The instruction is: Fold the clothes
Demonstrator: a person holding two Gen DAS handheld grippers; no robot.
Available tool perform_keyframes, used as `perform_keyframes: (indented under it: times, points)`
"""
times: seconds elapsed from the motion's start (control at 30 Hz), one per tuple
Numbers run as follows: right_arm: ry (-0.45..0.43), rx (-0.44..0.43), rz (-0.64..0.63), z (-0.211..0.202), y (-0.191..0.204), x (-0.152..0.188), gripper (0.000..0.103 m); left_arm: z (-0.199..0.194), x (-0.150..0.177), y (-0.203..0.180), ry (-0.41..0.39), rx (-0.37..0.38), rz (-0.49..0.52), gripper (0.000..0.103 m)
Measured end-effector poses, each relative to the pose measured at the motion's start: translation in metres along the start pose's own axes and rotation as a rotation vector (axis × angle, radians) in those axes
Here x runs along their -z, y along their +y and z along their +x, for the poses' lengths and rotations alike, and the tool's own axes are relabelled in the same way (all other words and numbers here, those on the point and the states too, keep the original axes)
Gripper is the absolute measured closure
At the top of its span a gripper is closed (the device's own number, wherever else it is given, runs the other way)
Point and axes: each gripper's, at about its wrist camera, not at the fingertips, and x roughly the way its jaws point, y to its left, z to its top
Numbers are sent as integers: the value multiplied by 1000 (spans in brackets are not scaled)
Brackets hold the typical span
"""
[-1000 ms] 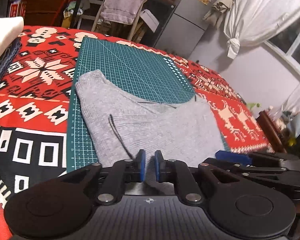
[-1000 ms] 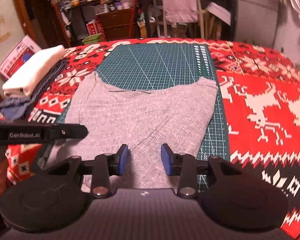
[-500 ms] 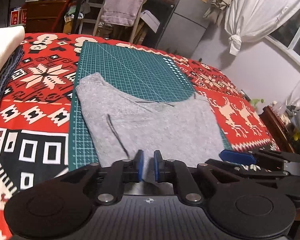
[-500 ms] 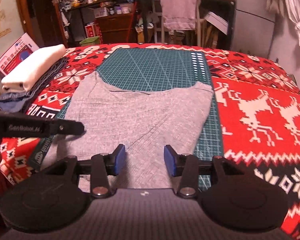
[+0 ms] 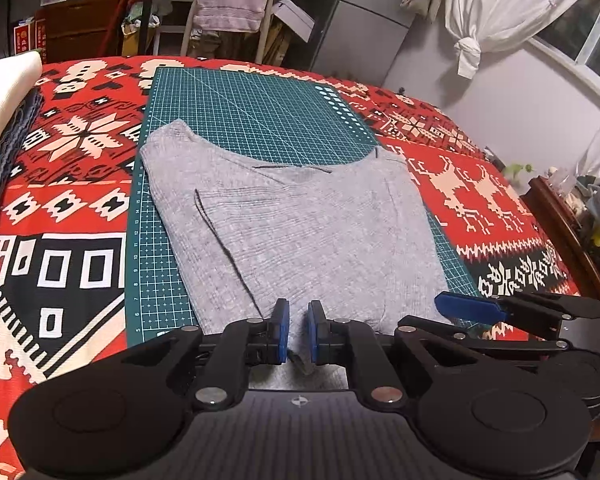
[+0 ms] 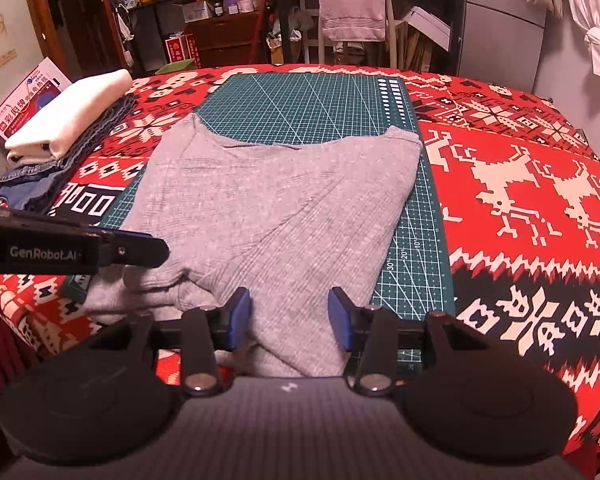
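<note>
Left claw point(image 5: 297, 334) narrow, pinching grey sweater point(image 5: 300, 236) hem at 6 o'clock; right claw point(image 6: 289, 320) wide, empty, over hem; cutting mat point(image 6: 320, 108) beneath.

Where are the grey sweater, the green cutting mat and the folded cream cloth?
grey sweater point(image 6: 276, 204): right wrist view, centre of its ribbed front.
green cutting mat point(image 6: 312, 104): right wrist view, bare gridded far part.
folded cream cloth point(image 6: 72, 112): right wrist view, top face.
</note>
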Motion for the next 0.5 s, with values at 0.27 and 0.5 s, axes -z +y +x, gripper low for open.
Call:
perform_keyframes:
  times: [0.27,0.5]
  points:
    - [-7,1,8,0,1,1,50,1,-1,0,5,4,3,93]
    - [8,-32,0,-11,4,0,65,-9,3,-3,1,11,21,93]
